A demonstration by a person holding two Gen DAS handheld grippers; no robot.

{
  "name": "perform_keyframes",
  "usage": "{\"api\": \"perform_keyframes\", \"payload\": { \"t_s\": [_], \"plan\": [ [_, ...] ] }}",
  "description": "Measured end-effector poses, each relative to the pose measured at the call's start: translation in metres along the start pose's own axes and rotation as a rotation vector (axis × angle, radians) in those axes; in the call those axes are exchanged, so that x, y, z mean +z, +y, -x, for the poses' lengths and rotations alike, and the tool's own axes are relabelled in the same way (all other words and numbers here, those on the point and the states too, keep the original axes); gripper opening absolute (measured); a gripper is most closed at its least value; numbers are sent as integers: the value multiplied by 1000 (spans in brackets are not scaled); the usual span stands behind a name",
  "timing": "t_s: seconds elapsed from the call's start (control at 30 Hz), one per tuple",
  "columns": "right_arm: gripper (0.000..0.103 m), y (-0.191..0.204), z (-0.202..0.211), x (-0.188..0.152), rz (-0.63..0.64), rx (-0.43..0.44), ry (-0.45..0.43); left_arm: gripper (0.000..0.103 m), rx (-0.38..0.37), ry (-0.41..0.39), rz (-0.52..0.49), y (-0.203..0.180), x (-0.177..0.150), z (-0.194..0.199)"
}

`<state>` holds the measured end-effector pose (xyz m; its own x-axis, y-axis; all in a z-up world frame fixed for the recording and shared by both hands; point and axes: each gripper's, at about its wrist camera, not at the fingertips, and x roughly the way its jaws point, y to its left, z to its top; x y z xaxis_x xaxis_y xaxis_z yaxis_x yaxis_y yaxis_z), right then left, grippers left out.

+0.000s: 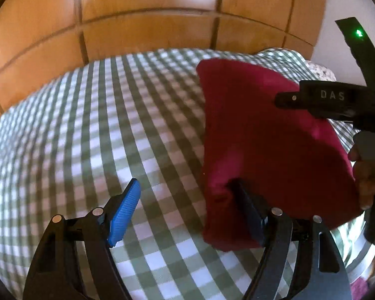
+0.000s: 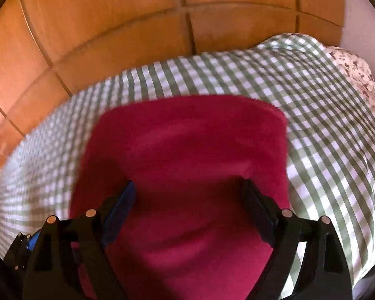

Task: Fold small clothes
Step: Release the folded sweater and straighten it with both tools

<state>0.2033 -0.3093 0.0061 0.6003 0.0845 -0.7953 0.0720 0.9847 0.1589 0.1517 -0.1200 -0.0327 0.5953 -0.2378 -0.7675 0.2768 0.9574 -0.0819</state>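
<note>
A dark red folded garment [image 1: 267, 150] lies on the green-and-white checked cloth [image 1: 100, 125]. My left gripper [image 1: 187, 212] is open; its right finger rests against the garment's near left corner, its left blue pad [image 1: 125, 212] is over bare cloth. In the left wrist view the right gripper's black body [image 1: 332, 100] hovers over the garment's right side, held by a hand. In the right wrist view the garment [image 2: 187, 155] fills the middle, and my right gripper [image 2: 190, 200] is open just above it, fingers spread wide over the fabric.
Orange wooden wardrobe doors [image 1: 150, 12] stand behind the bed. A floral fabric [image 2: 357, 75] shows at the far right edge of the checked cloth [image 2: 325, 125]. A white wall [image 1: 342, 25] is at the right.
</note>
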Motion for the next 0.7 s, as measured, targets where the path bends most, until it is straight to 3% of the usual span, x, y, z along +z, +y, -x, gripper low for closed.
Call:
{"api": "perform_keyframes", "payload": {
  "t_s": [0.1,0.27,0.37,0.7],
  "plan": [
    [86,5,25,-8,-5,22,-75,77,-29,-27,40,7,-5,13],
    [94,11,67,-48,-47,-10,-186,81,17,-83,68,14,-15,42],
    [96,17,80,-75,-55,-32,-199,85,82,-125,61,15,-19,66],
    [101,27,117,-146,-58,-136,-200,94,135,-187,65,18,-51,117]
  ]
}}
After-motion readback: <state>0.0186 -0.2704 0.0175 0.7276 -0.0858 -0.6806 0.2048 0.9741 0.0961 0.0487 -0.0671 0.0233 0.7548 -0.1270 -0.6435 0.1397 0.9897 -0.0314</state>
